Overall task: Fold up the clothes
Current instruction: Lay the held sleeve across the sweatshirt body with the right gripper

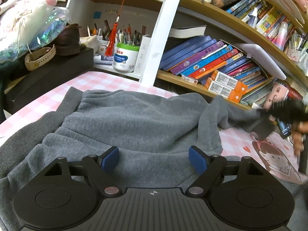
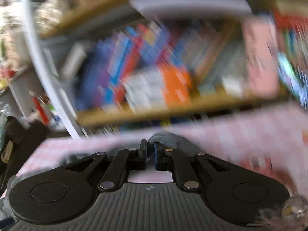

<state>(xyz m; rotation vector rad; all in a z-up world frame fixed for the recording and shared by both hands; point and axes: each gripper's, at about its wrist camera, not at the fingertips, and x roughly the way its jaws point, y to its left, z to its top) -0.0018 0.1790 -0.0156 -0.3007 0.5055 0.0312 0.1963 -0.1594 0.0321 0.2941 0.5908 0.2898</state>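
Grey fleece garment (image 1: 134,119) rumpled on pink cloth (image 1: 92,80); left gripper (image 1: 154,160) fingers apart; right gripper (image 2: 150,154) clamping grey fabric

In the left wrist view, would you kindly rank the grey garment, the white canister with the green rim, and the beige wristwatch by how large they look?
1. grey garment, largest by far, though nearest the camera.
2. white canister.
3. beige wristwatch, slightly smaller than the canister; a close call.

Open left tongs (image 1: 154,158) over grey sweatshirt (image 1: 134,119)
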